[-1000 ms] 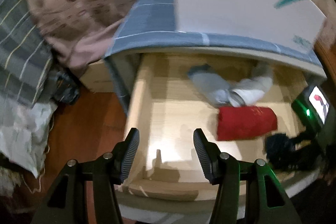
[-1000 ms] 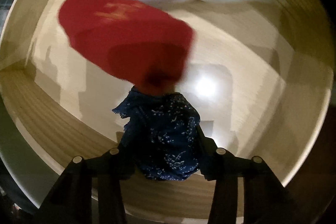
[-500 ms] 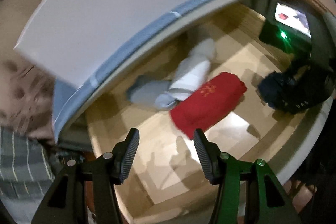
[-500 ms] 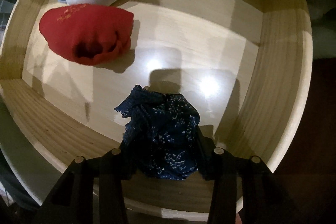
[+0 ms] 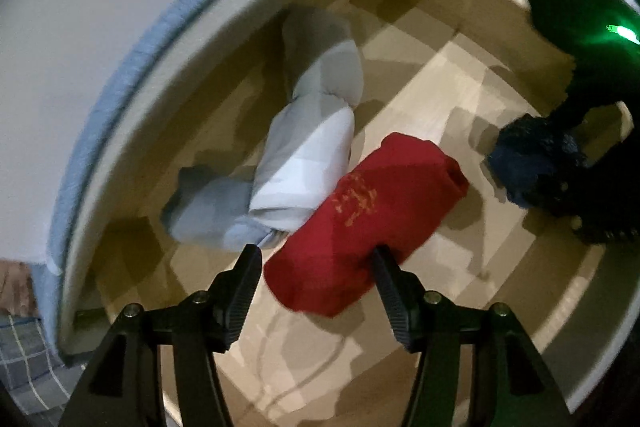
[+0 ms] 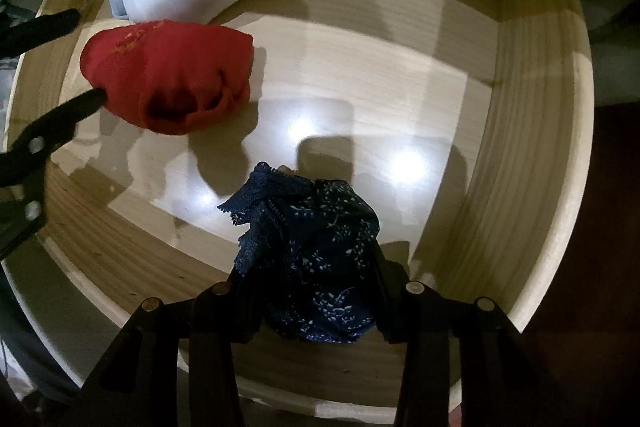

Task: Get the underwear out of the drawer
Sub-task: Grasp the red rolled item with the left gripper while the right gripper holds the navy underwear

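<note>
The dark blue patterned underwear (image 6: 316,259) is clamped in the right gripper (image 6: 316,291), just above the drawer (image 6: 532,155) floor. Farther left, the left gripper (image 5: 316,267), jaws apart and just opened wider, straddles the red rolled underwear (image 5: 368,223). A closing grasp is judged next. Beyond lie pale rolls (image 5: 308,163).

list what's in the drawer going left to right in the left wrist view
grey-blue roll → white roll → red roll → navy lace underwear held in the right tongs
</note>
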